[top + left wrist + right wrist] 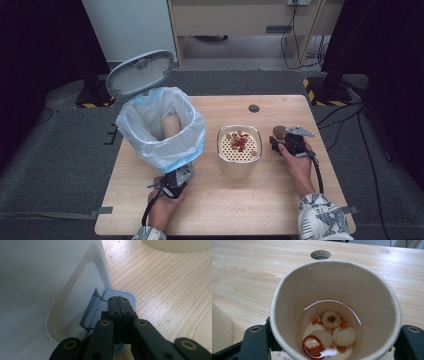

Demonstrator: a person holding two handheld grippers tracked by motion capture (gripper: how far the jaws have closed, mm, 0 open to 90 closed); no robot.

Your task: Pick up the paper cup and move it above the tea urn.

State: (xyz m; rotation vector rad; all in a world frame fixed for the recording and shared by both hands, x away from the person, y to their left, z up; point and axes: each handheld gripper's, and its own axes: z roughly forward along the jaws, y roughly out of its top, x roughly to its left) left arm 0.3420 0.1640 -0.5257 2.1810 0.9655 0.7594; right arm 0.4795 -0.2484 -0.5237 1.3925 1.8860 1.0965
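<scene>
My left gripper (118,299) is shut, and its tips rest on the grey ribbed pedal (130,295) at the foot of a white bin (37,277). In the high view that left gripper (179,177) sits under the bin's bag (150,145), the lid (140,72) stands open, and a paper cup (170,125) lies inside. My right gripper (286,139) is shut on a second paper cup (332,285) at the table's right. Its black fingers (254,340) flank the cup's walls. Liquid with pale round slices and red bits lies in the cup's bottom.
A cream container (239,162) topped by a perforated strainer with red and brown bits stands mid-table between the bin and the right hand. A round cable hole (254,108) lies near the table's far edge. Cables run on the floor at the right.
</scene>
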